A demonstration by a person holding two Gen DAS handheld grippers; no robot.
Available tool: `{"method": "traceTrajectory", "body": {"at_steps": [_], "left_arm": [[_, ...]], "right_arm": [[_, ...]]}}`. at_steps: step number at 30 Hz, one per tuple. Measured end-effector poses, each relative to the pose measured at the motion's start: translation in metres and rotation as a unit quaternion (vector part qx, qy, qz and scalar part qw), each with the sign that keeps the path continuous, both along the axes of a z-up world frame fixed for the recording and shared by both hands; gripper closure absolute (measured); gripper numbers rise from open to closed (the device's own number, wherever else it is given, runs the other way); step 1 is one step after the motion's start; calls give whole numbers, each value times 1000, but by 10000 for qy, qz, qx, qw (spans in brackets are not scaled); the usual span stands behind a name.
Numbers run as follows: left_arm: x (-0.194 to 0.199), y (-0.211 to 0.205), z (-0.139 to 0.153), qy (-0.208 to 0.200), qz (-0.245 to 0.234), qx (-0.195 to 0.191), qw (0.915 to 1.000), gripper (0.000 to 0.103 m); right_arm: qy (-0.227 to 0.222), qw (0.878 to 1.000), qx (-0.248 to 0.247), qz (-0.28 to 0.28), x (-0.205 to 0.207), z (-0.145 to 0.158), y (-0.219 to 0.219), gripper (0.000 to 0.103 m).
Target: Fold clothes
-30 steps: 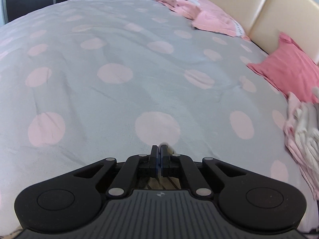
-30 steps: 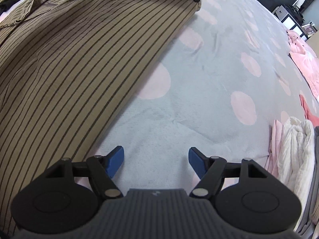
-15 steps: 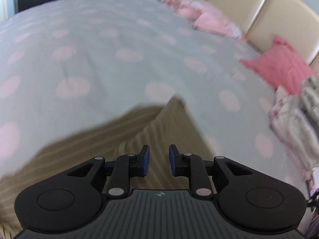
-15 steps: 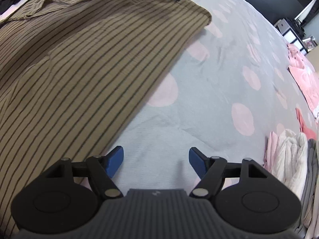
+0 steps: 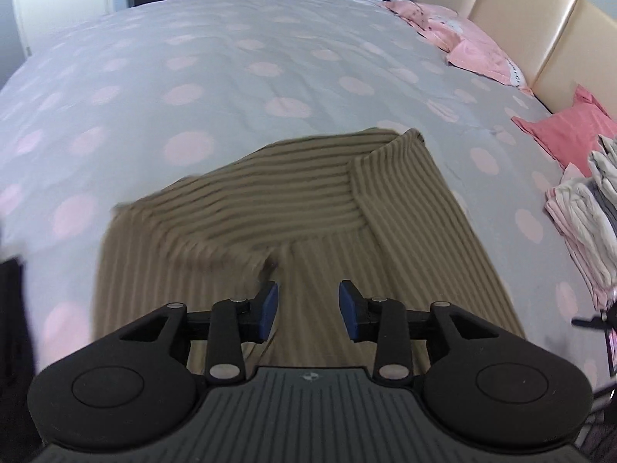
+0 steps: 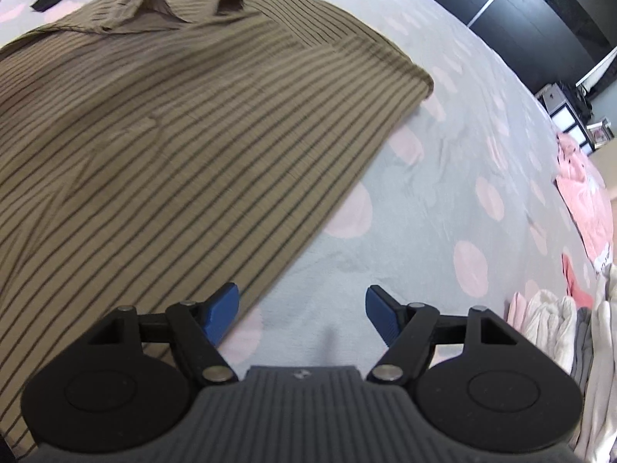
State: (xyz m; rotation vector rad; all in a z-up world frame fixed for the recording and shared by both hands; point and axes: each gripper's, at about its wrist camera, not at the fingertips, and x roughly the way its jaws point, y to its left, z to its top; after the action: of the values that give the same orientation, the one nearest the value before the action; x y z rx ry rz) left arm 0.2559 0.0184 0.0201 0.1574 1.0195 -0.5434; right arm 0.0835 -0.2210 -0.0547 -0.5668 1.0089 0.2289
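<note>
Left wrist | striped shirt (image 5: 308, 208) lengthwise ahead, sleeve folded across | both hand-held grippers (image 5: 307, 306) (image 6: 302, 308) agape

Spotted bedspread (image 5: 231, 77), cream headboard (image 5: 559, 27), dark wardrobe (image 6: 520, 27).

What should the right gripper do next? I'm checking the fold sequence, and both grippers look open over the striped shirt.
Probably shift the right gripper left and close on the near edge of the striped shirt. Its jaws are open and empty, straddling that edge on the dotted bedspread. The left gripper is open too, with a sleeve lying folded across the shirt, so the opposite side seems next.
</note>
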Motion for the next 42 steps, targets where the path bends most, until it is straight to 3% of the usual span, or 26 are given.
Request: {"method": "traceTrajectory", "body": {"at_steps": [7,15,25,30,32,34,35,37,42], "left_arm": [[-95,108,3,117,775,174,9968,67],[-195,198,-37,579,1486,246,9869,60],[-251,225,-84,1085,1436,599,9818,62],[-262,225,-92,1006,1333,683,9836,62],[-262,226,-91,1014,1304,625,9843,64],[-264,225,-91,1009,1237,551,9856,82],[-266,224,-90,1003,1191,510,9865,84],[-269,224,-89,988,1127,408,9879,97],[-280,225,-71,951,1009,-17,9903,102]], "right_arm": [[-51,9990,220,389,-28,4,27,28],[-189,9955,340,859,-60,15,59,28],[-321,9955,570,687,-90,18,77,28],[-329,9952,728,559,-105,17,92,28],[-319,9950,751,576,-110,17,99,28],[-322,9947,772,603,-114,16,108,28],[-328,9945,789,605,-116,16,112,28],[-309,9942,843,598,-118,15,119,28],[-193,9943,815,656,-123,9,134,28]]}}
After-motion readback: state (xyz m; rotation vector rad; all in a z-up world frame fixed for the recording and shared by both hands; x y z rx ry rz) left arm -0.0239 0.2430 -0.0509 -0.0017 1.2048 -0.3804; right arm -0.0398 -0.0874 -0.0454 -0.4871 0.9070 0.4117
